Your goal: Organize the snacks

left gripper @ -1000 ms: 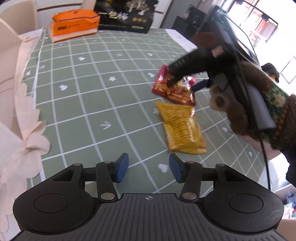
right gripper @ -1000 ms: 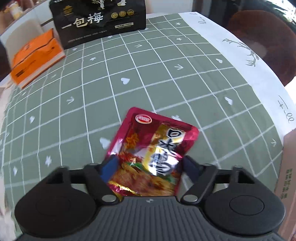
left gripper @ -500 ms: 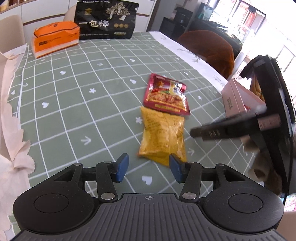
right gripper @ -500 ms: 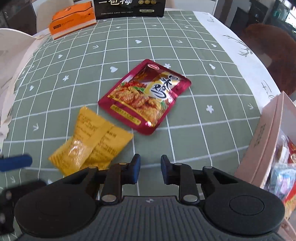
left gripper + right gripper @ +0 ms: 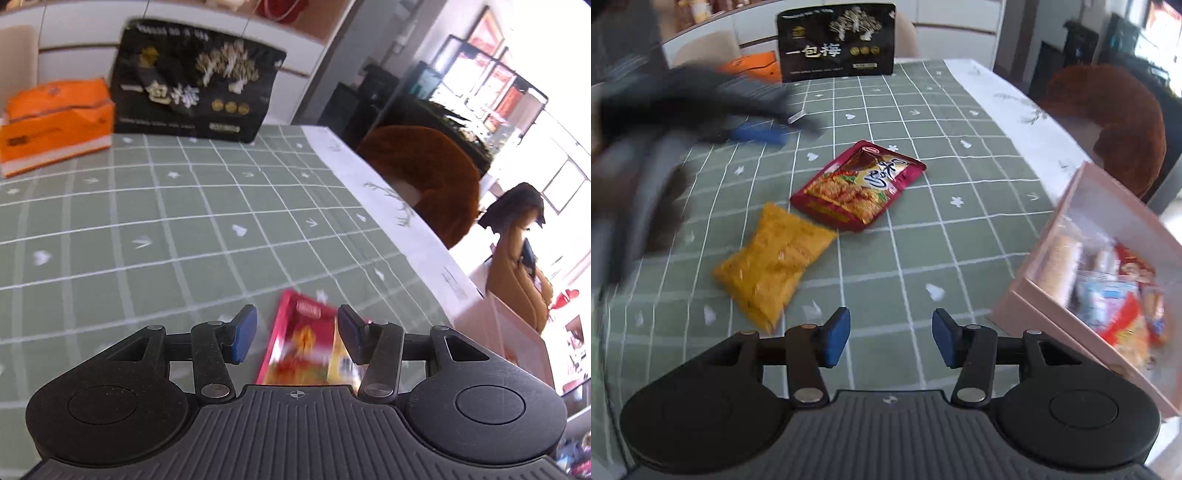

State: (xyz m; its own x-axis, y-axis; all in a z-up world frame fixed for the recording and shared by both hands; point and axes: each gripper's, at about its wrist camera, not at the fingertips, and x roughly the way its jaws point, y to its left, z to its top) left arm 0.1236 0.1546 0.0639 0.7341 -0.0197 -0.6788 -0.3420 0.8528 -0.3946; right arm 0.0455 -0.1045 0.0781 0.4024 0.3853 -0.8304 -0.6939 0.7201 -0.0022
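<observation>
Left wrist view, left tongs [image 5: 297,334] gaping, red snack packet [image 5: 301,343] below between blue pads, right tongs [image 5: 890,338] spread, empty

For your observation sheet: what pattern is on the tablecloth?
Green tablecloth with a white grid, small hearts and arrows; clearest in the right wrist view.

Ahead of the gripper, white cabinets [image 5: 184,48] line the far wall. To its right, a brown chair [image 5: 432,173] sits beside the table, with bright windows [image 5: 517,110] beyond.
</observation>
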